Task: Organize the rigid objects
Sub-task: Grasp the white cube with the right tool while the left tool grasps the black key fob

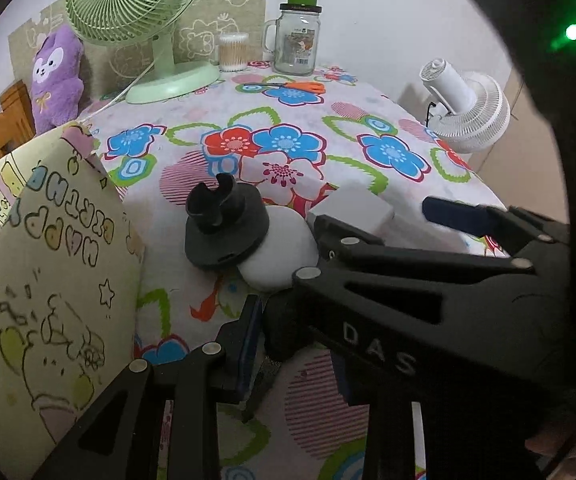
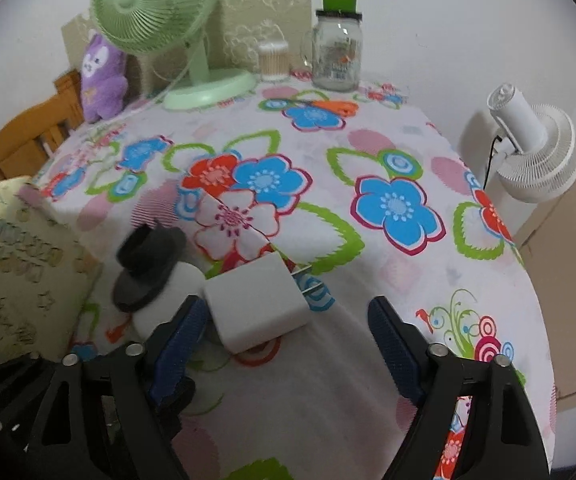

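A white plug-in charger lies on the flowered tablecloth. My right gripper stands open around it, its left pad close beside the charger and its right pad far off. Left of the charger a black disc holder with a forked post leans on a white rounded object. In the left wrist view the right gripper reaches in from the right over the charger. Lower down, my left gripper is shut on a small black rounded object; its right pad is hidden.
A cartoon-print box stands close on the left. At the back are a green fan, a cotton-swab tub, a glass jar mug and orange scissors. A white fan sits past the right edge.
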A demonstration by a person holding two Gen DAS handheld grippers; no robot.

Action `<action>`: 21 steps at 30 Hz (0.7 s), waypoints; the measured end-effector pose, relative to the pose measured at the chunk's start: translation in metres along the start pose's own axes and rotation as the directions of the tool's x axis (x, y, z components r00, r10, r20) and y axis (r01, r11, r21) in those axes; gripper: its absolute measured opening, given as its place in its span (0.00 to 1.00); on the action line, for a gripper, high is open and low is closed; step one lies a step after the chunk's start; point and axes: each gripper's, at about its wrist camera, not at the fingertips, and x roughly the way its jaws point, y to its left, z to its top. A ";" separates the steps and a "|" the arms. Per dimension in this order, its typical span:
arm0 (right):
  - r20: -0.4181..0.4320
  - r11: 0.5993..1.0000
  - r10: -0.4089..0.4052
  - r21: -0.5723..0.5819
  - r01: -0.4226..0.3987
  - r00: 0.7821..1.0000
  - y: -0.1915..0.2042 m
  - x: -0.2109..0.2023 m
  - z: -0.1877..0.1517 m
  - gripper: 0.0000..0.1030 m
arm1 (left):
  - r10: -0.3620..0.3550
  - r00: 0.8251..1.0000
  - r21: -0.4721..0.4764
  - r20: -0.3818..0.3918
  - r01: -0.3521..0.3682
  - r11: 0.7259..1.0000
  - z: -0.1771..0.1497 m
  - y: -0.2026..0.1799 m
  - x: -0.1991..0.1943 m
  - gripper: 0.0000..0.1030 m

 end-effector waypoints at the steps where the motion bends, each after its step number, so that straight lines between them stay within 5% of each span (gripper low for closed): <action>1: -0.010 1.000 0.013 0.000 -0.013 1.000 0.000 0.004 0.000 0.71 | 0.001 1.000 0.000 0.000 -0.001 1.000 0.000 0.000 0.001 0.31; 5: -0.015 1.000 0.019 -0.019 -0.020 1.000 0.004 0.010 -0.003 0.52 | 0.005 1.000 0.009 0.004 -0.005 1.000 0.000 0.000 0.001 0.31; 21: 0.012 0.999 -0.008 0.044 0.007 1.000 -0.002 -0.029 -0.028 0.52 | -0.012 1.000 0.013 0.015 0.012 1.000 -0.012 -0.010 -0.021 0.31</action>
